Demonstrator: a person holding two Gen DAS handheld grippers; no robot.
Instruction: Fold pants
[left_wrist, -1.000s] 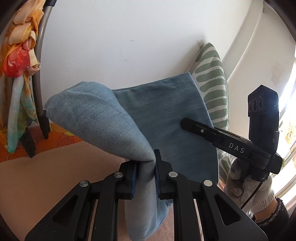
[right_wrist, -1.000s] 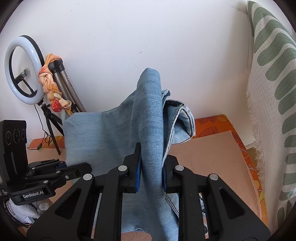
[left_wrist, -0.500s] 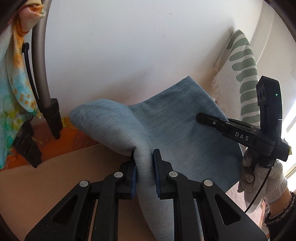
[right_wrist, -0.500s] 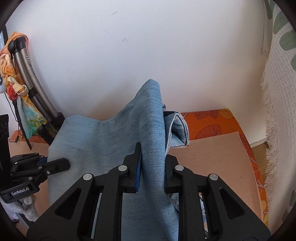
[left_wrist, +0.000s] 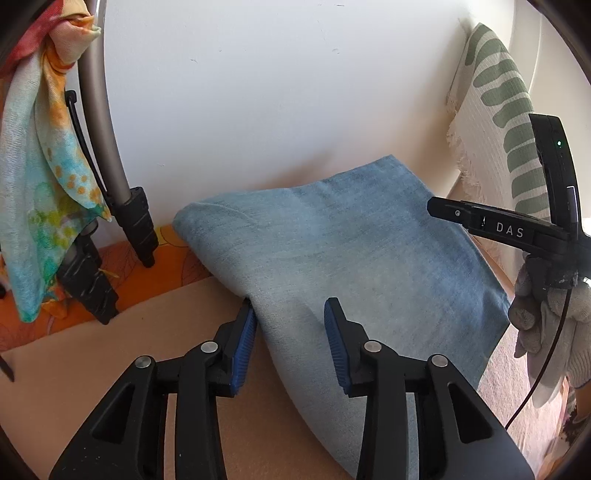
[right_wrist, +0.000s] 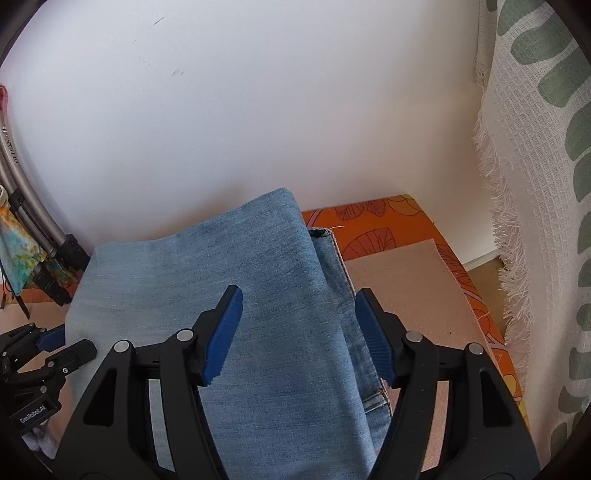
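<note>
The light blue denim pants (left_wrist: 351, 251) lie folded over themselves on a tan mat (left_wrist: 110, 354) against the white wall. My left gripper (left_wrist: 290, 332) sits over their left edge, its jaws opening, with denim lying loose between the blue pads. My right gripper (right_wrist: 297, 325) straddles the pants' (right_wrist: 258, 295) right edge, jaws opening wide, the pads clear of the cloth. A hem and stitched seam (right_wrist: 332, 254) peek out from under the top layer. Each view shows the other gripper at its side, held by a gloved hand (left_wrist: 546, 325).
A tripod (left_wrist: 110, 155) with a colourful scarf (left_wrist: 40, 177) stands at the left by the wall. An orange leaf-print cloth (right_wrist: 373, 229) borders the mat. A white throw with green leaf shapes (right_wrist: 543, 184) hangs at the right.
Both grippers lowered the raised denim fold onto the mat, then their jaws parted and let the cloth go. The pants now lie flat instead of peaked between the pads.
</note>
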